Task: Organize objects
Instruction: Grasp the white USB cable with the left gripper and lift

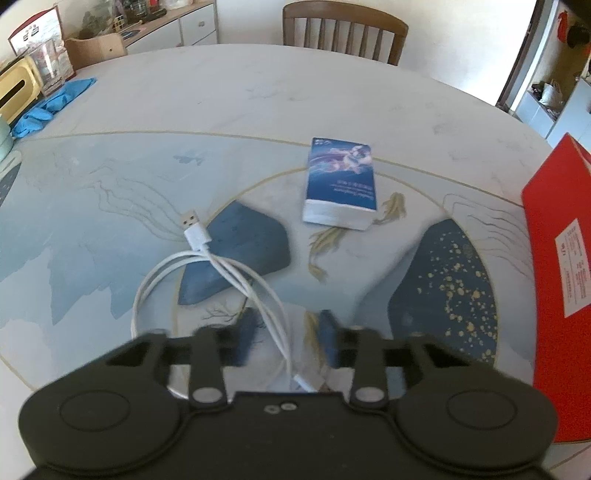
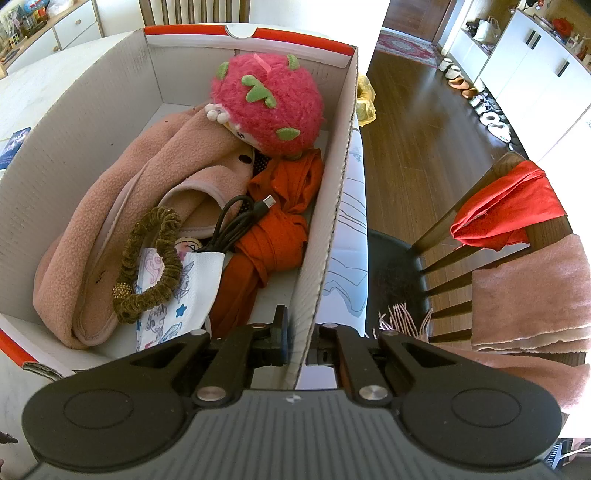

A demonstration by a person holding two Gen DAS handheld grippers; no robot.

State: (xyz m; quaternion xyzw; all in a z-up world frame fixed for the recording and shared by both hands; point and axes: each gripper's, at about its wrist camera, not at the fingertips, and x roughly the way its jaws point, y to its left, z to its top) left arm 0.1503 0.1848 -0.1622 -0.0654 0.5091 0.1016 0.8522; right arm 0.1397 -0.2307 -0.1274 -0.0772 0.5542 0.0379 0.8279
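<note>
A coiled white USB cable [image 1: 207, 266] lies on the patterned round table [image 1: 110, 206]. My left gripper [image 1: 288, 341] hangs low over the cable's near loop. Its blue fingers [image 1: 247, 339] stand on either side of the strands with gaps showing, so it is open. A blue tissue pack [image 1: 340, 181] lies further back. The red cardboard box [image 1: 554, 295] stands at the right. My right gripper [image 2: 301, 343] is shut on the box's right wall [image 2: 332, 221]. Inside lie a pink plush [image 2: 266, 103], pink fleece [image 2: 147, 192], orange cloth [image 2: 277, 229], a black cable [image 2: 240, 221] and a scrunchie [image 2: 147, 258].
A wooden chair [image 1: 347, 33] stands behind the table and blue gloves [image 1: 51, 103] lie at its far left. Right of the box, past the table edge, is another chair [image 2: 461, 258] draped with a red cloth [image 2: 509, 206] and a pink scarf [image 2: 528, 302].
</note>
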